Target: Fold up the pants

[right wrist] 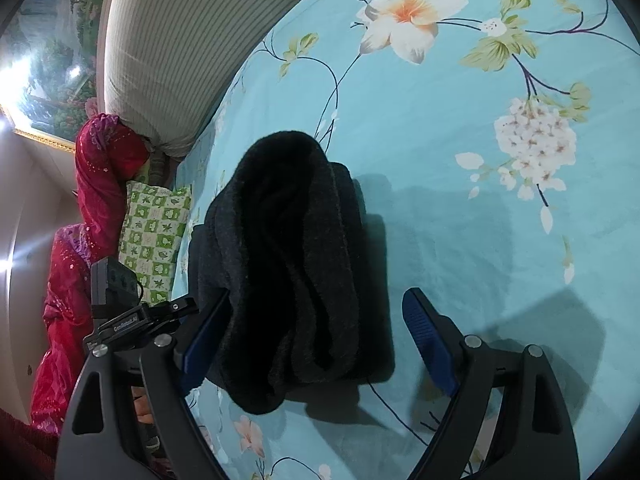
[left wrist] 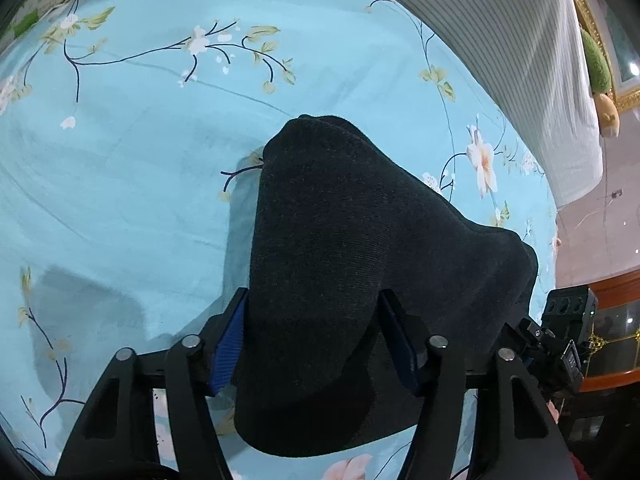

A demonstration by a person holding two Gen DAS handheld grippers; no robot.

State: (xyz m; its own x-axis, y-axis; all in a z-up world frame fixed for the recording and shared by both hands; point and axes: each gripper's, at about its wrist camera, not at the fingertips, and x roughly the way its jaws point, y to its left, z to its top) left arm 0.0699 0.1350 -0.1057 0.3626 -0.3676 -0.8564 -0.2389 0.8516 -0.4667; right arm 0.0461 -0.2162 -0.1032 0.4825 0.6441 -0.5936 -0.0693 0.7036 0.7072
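Pants: the dark charcoal, thick-knit pants lie bunched into a compact folded bundle on the bed, near the edge where the pale ribbed bolster runs; the same bundle shows in the right wrist view as several stacked layers.

Bed: the turquoise bedsheet with printed white and peach flowers carries the bundle; its flat cloth gives a surface to press folds against.

Left gripper: the left gripper straddles the bundle, with the fabric filling the gap between its blue ribbed pads; its jaws sit part-way in and appear to press the cloth on both sides, probably to pin the fold so the layers do not spring apart.

Right gripper: the right gripper stands with its jaws wide; the left-hand pad touches or sits just beside the bundle's side, while the right-hand pad is well apart from it over bare sheet, so nothing is held.

Stage: judged from the stacked layers, the folding looks nearly done; the remaining work seems to be settling or squaring the bundle.

Surroundings: the pale ribbed bolster runs along the bed's far edge; a green-and-white checked pillow and a red sequinned cloth lie past the bed's corner, clear of the work.
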